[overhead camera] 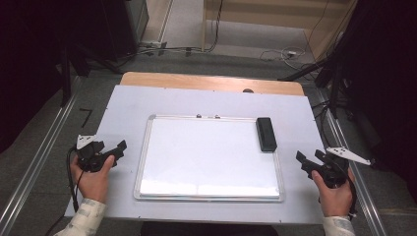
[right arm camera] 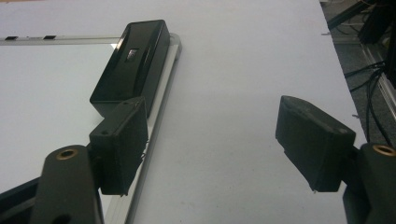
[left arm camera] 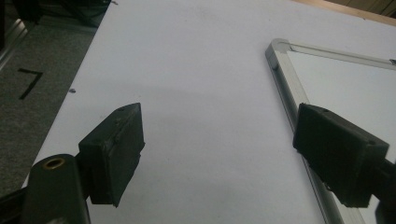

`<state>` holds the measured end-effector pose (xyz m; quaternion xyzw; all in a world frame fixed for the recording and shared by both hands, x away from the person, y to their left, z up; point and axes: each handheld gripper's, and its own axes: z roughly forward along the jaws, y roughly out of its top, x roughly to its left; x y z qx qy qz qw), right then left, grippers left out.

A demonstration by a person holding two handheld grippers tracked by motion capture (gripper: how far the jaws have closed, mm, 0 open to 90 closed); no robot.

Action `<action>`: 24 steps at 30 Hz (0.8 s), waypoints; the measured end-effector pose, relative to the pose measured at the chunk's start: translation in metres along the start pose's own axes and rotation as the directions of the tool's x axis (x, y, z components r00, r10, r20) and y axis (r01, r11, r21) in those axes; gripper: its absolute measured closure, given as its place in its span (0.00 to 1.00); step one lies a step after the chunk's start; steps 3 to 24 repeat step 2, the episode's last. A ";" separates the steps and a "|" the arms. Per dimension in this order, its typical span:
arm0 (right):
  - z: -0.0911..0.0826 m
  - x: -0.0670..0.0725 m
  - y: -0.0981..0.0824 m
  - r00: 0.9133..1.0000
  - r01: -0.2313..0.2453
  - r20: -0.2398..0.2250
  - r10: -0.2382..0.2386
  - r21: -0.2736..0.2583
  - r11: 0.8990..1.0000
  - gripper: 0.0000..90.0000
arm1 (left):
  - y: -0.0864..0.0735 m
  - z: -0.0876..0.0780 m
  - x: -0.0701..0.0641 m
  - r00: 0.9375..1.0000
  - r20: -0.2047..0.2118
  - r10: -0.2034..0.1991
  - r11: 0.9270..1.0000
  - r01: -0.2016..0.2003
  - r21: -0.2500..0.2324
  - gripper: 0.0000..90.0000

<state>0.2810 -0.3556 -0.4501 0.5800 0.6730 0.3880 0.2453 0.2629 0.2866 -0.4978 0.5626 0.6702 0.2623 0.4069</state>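
Black eraser lies at the whiteboard's far right corner, a little left of and beyond the right hand-held gripper, whose jaws gape empty; the left hand-held gripper, also open, hovers left of the board over the desk.

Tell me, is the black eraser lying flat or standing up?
Lying flat: the black eraser rests lengthwise on the whiteboard's right edge.

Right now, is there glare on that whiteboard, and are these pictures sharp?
High view: soft glare along the whiteboard's near edge, dark corners. Left gripper view: near jaws soft, dim. Right gripper view: eraser shiny and fairly sharp, jaws slightly blurred.
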 end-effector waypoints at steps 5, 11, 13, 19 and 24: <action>-0.001 -0.002 -0.001 1.000 -0.004 0.003 0.004 0.000 1.000 0.27 | 0.000 0.000 0.001 1.000 -0.001 -0.003 1.000 0.003 -0.001 0.19; -0.001 -0.002 -0.001 1.000 -0.004 0.003 0.004 0.000 1.000 0.27 | 0.000 0.000 0.001 1.000 -0.001 -0.003 1.000 0.003 -0.001 0.19; -0.001 -0.002 -0.001 1.000 -0.004 0.003 0.004 0.000 1.000 0.27 | 0.000 0.000 0.001 1.000 -0.001 -0.003 1.000 0.003 -0.001 0.19; -0.001 -0.002 -0.001 1.000 -0.004 0.003 0.004 0.000 1.000 0.27 | 0.000 0.000 0.001 1.000 -0.001 -0.003 1.000 0.003 -0.001 0.19; -0.001 -0.002 -0.001 1.000 -0.004 0.003 0.004 0.000 1.000 0.27 | 0.000 0.000 0.001 1.000 -0.001 -0.003 1.000 0.003 -0.001 0.19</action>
